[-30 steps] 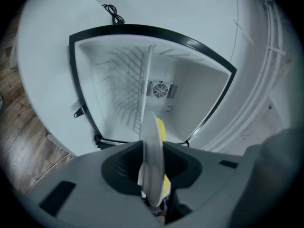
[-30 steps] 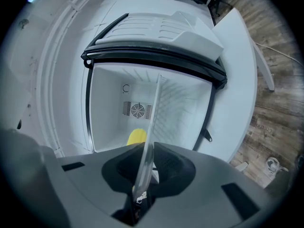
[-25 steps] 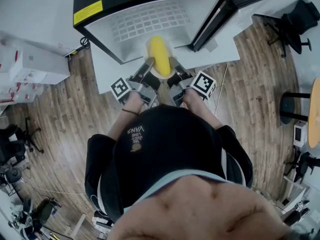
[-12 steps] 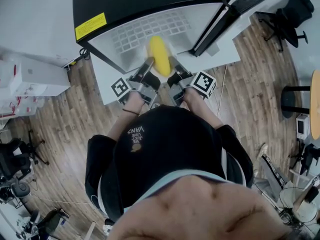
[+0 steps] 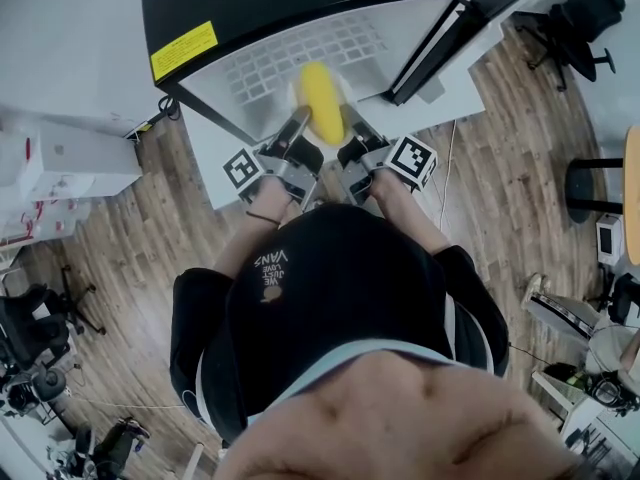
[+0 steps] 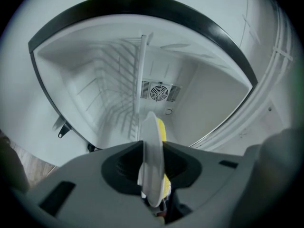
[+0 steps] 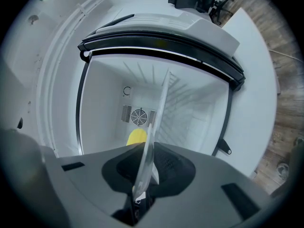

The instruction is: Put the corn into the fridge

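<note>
Your head camera looks steeply down onto the open fridge (image 5: 300,8). The gripper views ride close behind the left tongs (image 6: 152,167) and right tongs (image 7: 144,172), facing level into it; both share its rear fan grille (image 6: 160,92) and the plate (image 6: 151,141).

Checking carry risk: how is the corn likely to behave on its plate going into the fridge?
The corn looks round and lies loose on the plate, so it would probably roll if the plate tilts. The plate seems stiff: the left gripper and right gripper clamp only its edges, yet it shows no sag.
</note>
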The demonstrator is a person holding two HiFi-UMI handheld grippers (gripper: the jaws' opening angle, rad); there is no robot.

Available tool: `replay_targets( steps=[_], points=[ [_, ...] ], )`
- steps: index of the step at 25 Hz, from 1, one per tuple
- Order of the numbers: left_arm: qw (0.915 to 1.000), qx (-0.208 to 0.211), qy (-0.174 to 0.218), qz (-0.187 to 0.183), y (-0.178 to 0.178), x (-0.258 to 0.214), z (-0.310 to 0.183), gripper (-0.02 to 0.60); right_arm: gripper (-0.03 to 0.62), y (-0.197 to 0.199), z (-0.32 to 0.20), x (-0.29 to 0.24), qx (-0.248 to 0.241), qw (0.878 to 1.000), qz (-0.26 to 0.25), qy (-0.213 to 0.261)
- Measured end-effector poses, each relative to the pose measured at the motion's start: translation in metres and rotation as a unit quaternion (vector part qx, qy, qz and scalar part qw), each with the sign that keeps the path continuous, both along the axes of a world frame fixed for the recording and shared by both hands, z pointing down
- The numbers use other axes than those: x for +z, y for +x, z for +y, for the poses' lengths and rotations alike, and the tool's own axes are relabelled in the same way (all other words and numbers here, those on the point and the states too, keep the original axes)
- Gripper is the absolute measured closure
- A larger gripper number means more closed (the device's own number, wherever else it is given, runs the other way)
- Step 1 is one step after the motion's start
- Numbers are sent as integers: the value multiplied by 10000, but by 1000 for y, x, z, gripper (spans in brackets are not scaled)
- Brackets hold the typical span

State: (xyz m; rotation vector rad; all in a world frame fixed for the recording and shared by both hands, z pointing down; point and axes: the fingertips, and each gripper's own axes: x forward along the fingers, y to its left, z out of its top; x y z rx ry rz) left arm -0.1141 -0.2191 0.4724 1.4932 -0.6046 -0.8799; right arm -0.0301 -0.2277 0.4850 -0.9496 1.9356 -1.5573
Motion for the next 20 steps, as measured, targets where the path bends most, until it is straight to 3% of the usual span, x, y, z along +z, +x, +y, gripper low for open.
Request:
replay_targets(
  steps=[20],
  points=[
    [9994,-287,-147,144,2,2,-28,480,557,1,-33,-1,-228,9997,-41,-68]
  ],
)
